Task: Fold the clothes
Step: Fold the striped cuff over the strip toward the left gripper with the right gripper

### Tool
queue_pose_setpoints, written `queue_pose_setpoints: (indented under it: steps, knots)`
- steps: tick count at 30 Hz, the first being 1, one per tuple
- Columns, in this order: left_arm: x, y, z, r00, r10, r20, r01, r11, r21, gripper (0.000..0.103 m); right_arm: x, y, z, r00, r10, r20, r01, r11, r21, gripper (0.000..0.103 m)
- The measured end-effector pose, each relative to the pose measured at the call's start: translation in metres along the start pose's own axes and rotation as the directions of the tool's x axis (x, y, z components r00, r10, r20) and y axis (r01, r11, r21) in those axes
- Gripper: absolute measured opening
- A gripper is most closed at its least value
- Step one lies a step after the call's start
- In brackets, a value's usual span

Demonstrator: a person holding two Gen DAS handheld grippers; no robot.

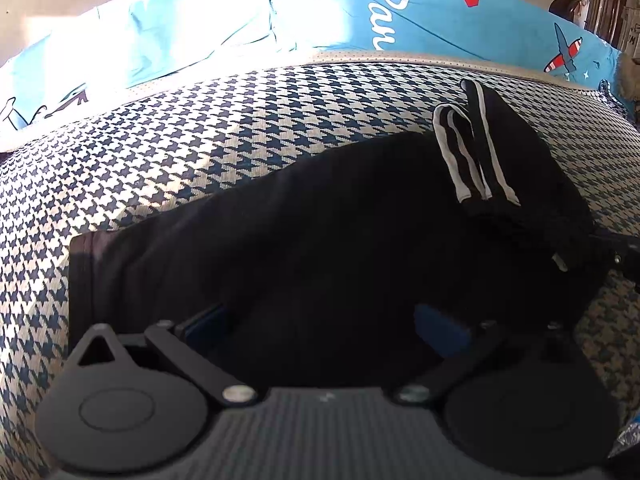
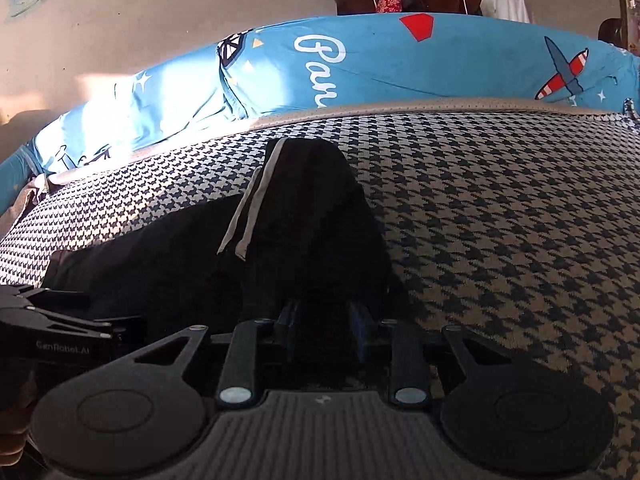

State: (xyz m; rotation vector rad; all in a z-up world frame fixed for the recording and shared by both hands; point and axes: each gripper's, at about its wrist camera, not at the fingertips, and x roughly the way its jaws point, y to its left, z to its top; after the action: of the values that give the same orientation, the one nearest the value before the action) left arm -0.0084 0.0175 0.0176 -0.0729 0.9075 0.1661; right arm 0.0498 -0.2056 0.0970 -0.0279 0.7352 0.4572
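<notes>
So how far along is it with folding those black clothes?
Partly done: the black garment lies on the houndstooth cover, its white-striped end already doubled back on top. Both grippers, left and right, sit at its near edge. Further folds seem left.

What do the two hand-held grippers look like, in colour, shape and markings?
Both are matte black. The left gripper and the right gripper each have a ribbed grey plate at the base, two round black discs beside it, silver pivot screws on flat link arms, and blue pads on the fingers. In the right wrist view, the left one's side reads "GenRobot.AI" in pale letters. No cables or sleeves show.
</notes>
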Motion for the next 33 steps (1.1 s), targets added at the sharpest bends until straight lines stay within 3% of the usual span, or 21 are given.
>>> queue_pose_setpoints:
  steps: [18,24,33]
  knots:
    - [0.003,-0.001,0.002,1.0,-0.007,0.007,0.006,1.0,0.008,0.103,-0.018,0.009,-0.012,0.996,-0.051,0.069,0.05,0.998,0.027,0.028]
    - [0.002,-0.001,0.003,1.0,-0.003,0.004,0.003,1.0,-0.001,0.103,-0.026,0.015,-0.002,0.985,-0.039,0.167,0.037,0.999,0.015,0.028]
    - [-0.003,0.005,0.006,1.0,0.022,0.022,-0.021,0.999,-0.028,0.103,0.011,0.036,0.033,0.979,0.009,0.203,0.01,0.996,-0.092,0.029]
